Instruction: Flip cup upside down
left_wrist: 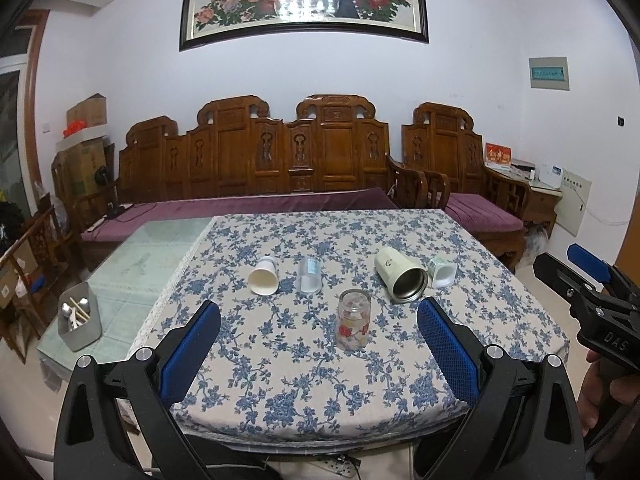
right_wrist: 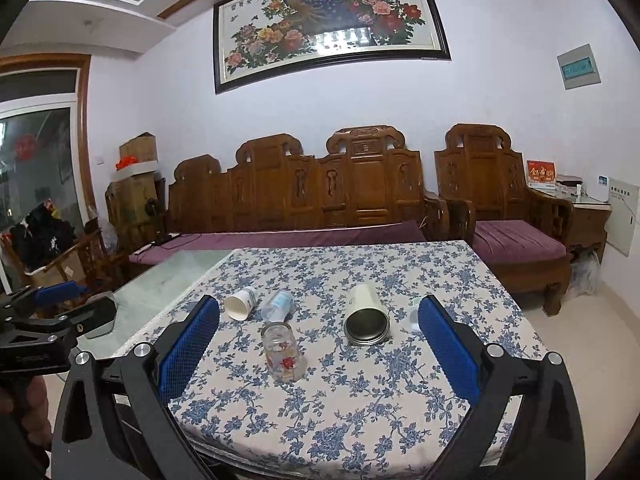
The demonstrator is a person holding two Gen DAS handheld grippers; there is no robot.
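Note:
A clear glass with red flowers (left_wrist: 353, 320) stands upside down on the blue floral tablecloth (left_wrist: 320, 392); it also shows in the right wrist view (right_wrist: 283, 353). Behind it several cups lie on their sides: a white paper cup (left_wrist: 264, 277) (right_wrist: 239, 303), a clear plastic cup (left_wrist: 309, 274) (right_wrist: 279, 305), a cream steel-lined mug (left_wrist: 401, 275) (right_wrist: 367, 315) and a small white-green cup (left_wrist: 441, 271) (right_wrist: 414, 312). My left gripper (left_wrist: 318, 314) is open and empty, near the table's front edge. My right gripper (right_wrist: 319, 314) is open and empty too.
A grey utensil holder (left_wrist: 79, 322) stands on the bare glass tabletop at left. A carved wooden sofa (left_wrist: 256, 160) with purple cushions stands behind the table. The right gripper shows at the right edge of the left wrist view (left_wrist: 592, 280).

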